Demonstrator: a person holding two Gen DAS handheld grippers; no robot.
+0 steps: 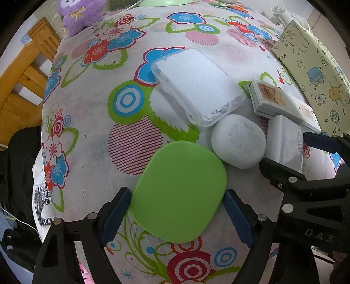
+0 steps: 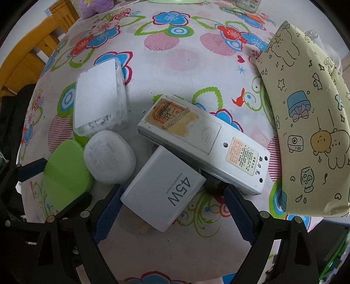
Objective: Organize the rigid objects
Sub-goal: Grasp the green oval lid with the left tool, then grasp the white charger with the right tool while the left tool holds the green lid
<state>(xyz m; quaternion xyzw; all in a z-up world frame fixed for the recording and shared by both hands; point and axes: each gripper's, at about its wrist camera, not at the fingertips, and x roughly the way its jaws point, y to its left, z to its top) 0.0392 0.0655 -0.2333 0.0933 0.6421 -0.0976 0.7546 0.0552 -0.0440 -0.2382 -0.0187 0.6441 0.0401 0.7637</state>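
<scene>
The left tongs (image 1: 176, 215) straddle the green case (image 1: 178, 192), jaws apart, pads barely touching. Right tongs (image 2: 172, 210) hang apart around the 45W charger (image 2: 163, 189), just right of that case. Next: clamp, lift.

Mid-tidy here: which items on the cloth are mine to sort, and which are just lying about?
To sort: green case, white rounded case, 45W charger, remote control, clear plastic box.

Lying about: cartoon pencil pouch, purple plush toy, wooden chair.
</scene>
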